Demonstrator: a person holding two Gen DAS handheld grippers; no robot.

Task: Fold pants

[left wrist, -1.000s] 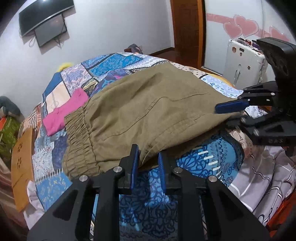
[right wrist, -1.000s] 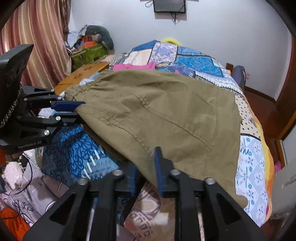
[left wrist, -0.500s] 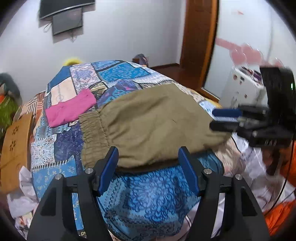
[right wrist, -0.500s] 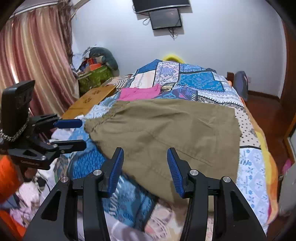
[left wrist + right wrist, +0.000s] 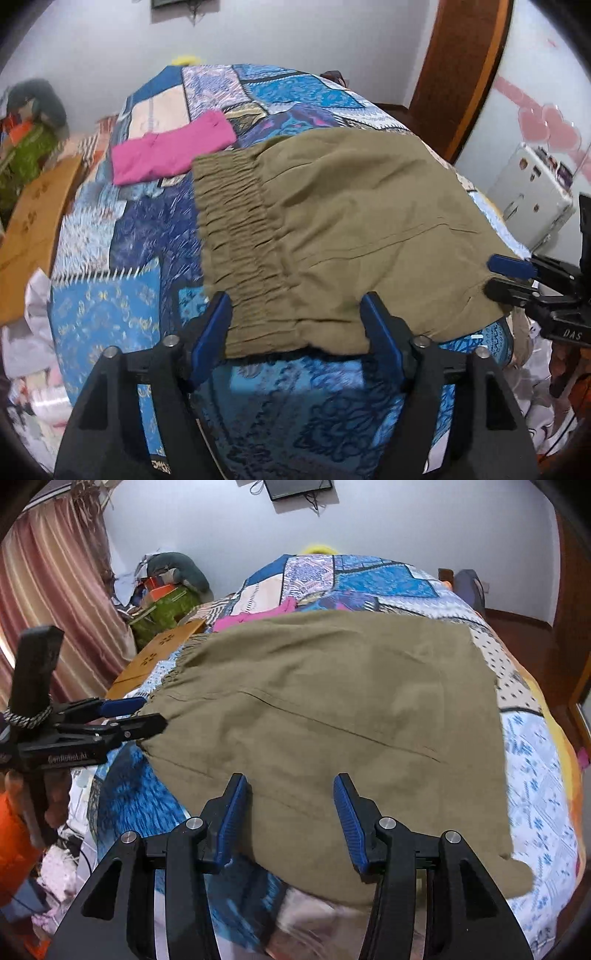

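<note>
Olive-green pants (image 5: 351,221) (image 5: 332,701) lie folded and flat on a patchwork bedspread (image 5: 110,306), with the elastic waistband (image 5: 236,229) on the left in the left wrist view. My left gripper (image 5: 295,299) hovers at the near waistband corner, its jaws opening; cloth lies below the gap and the pads press on nothing. At the near edge of the leg end, my right gripper (image 5: 291,779) stands open over the fabric without pinching it. Each gripper also shows in the other's view: the right gripper (image 5: 509,277) and the left gripper (image 5: 147,712), both beside the pants' edge.
A folded pink garment (image 5: 173,147) lies on the bed beyond the waistband. A wooden board (image 5: 33,221) leans at the bed's left side, near a heap of clutter (image 5: 166,590) by a curtain (image 5: 48,590). A white case (image 5: 535,195) and a door (image 5: 461,74) stand to the right.
Both grippers were shut on the pants' near edge and have let go and opened. The cloth now lies flat. The left gripper shifted to the waistband corner.
</note>
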